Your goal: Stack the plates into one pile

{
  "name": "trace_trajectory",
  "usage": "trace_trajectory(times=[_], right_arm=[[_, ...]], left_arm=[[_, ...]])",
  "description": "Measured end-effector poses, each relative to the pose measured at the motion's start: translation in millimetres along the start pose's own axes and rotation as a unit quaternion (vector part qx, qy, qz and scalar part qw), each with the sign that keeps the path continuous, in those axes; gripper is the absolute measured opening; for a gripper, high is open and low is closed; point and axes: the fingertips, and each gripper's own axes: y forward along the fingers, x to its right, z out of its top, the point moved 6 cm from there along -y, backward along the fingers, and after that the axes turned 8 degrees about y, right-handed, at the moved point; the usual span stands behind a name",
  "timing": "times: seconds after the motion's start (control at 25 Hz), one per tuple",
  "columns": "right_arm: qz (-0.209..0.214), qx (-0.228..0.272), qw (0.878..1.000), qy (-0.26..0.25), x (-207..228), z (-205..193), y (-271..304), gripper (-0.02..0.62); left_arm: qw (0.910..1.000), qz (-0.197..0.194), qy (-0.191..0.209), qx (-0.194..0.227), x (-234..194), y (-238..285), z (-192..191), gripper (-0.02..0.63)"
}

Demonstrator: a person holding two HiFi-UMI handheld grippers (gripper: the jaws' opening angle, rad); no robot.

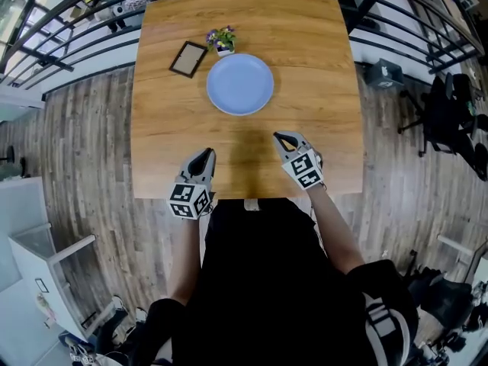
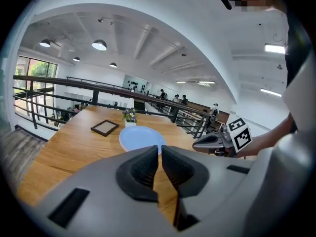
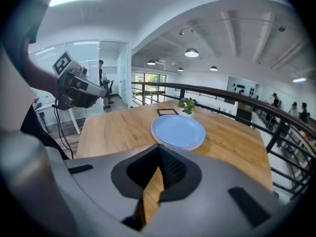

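Observation:
A pile of pale blue plates [image 1: 239,84] sits on the wooden table [image 1: 164,136], past its middle; the edges of the lower plates show under the top one in the right gripper view [image 3: 178,131]. The pile also lies ahead of the jaws in the left gripper view [image 2: 140,138]. My left gripper [image 1: 207,153] hovers near the table's front edge, jaws together with nothing between them [image 2: 160,149]. My right gripper [image 1: 279,136] is beside it to the right, shut and empty [image 3: 159,149]. Both are well short of the plates.
A small dark picture frame [image 1: 188,59] and a little potted flower [image 1: 222,40] stand just beyond the plates at the far left. Black railings [image 1: 69,40] run round the table's far side. An office chair [image 1: 450,113] stands on the floor to the right.

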Motion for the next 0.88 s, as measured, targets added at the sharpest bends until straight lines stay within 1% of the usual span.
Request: trace_trajectory(times=[0.24,0.6,0.88], right_arm=[[0.015,0.002,1.000,-0.005,8.2,-4.0,-7.1,0.008],[0.025,-0.004,1.000,-0.014,21.8,-11.5,-9.6,0.008],[0.030,-0.003,0.999,-0.015,22.3,-17.1,-14.9,0.008]], left_arm=[[0.9999,0.011,0.001,-0.002,20.2,1.6,-2.5,0.038],[0.9992,0.039,-0.006,0.000,29.3,0.2,-6.3,0.038],[0.9990,0.044,-0.006,-0.001,38.5,-1.7,-10.0,0.038]])
